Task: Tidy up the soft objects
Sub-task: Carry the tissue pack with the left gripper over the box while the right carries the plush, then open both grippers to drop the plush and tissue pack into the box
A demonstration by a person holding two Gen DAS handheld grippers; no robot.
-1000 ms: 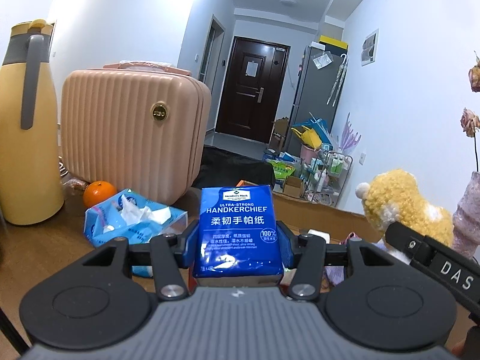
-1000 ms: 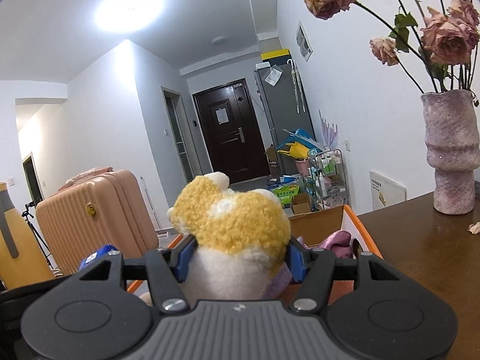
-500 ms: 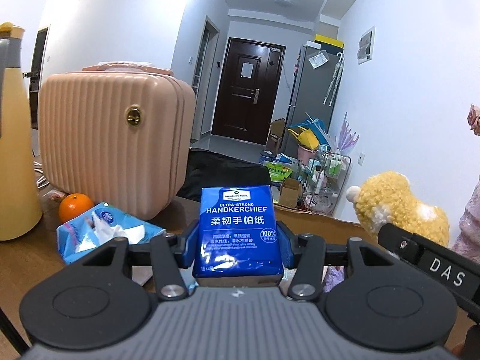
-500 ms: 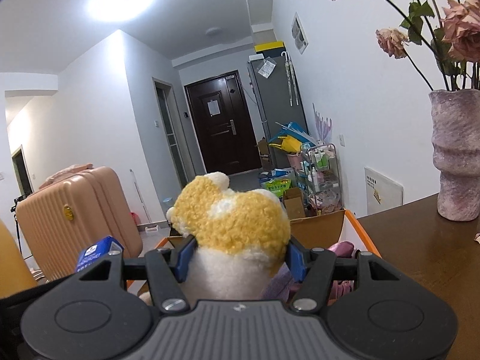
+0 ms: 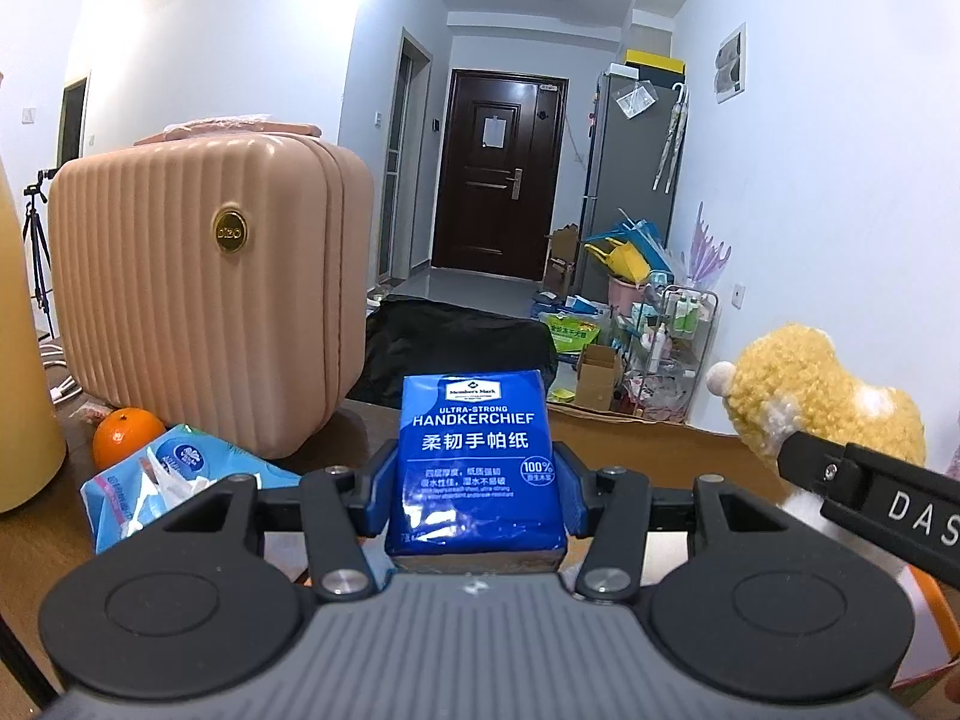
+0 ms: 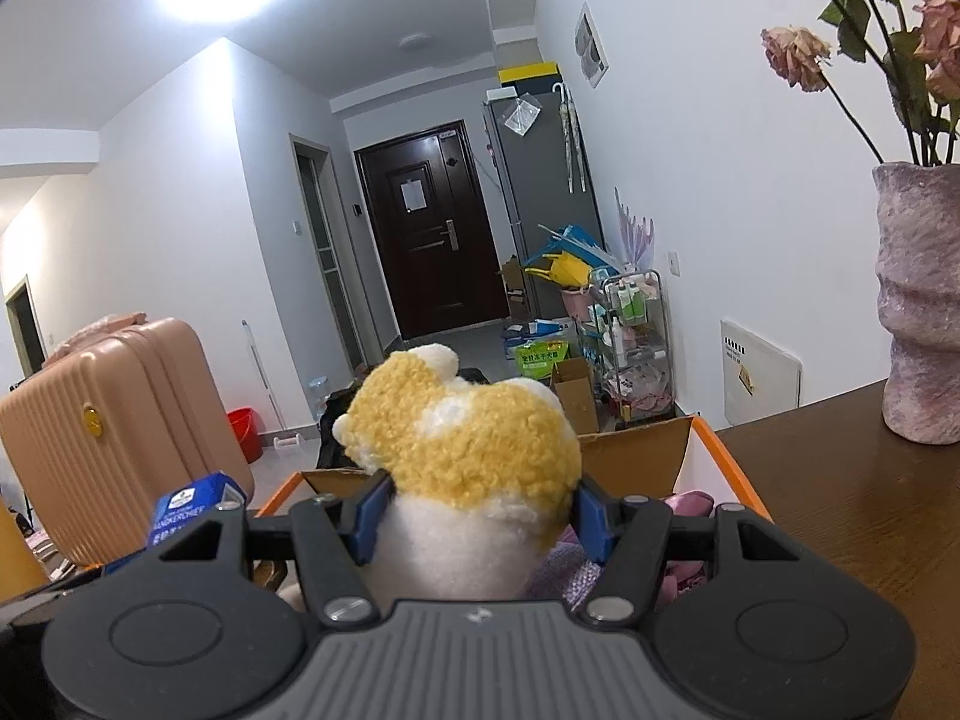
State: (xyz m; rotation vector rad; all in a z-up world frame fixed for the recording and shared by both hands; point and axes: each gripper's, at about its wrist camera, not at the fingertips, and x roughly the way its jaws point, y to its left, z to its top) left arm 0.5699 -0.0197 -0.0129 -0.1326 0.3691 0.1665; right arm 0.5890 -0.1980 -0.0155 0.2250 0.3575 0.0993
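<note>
The left gripper [image 5: 474,495] has its blue fingers clamped on a blue plastic handkerchief pack [image 5: 475,462], held above the brown wooden tabletop [image 5: 42,540]. The right gripper [image 6: 474,516] squeezes a fluffy yellow-and-white plush toy [image 6: 468,462] (over an orange-rimmed cardboard box [image 6: 636,459]).

I see a blue plastic pack of paper handkerchiefs [image 5: 475,462] standing upright between my left pads, its printed white text facing me. The yellow-and-white curly plush toy [image 6: 462,456] sits squeezed between my right pads – just above an open cardboard box with orange rim [image 6: 729,456], where pink and purple soft cloth [image 6: 690,507] lies.
</note>
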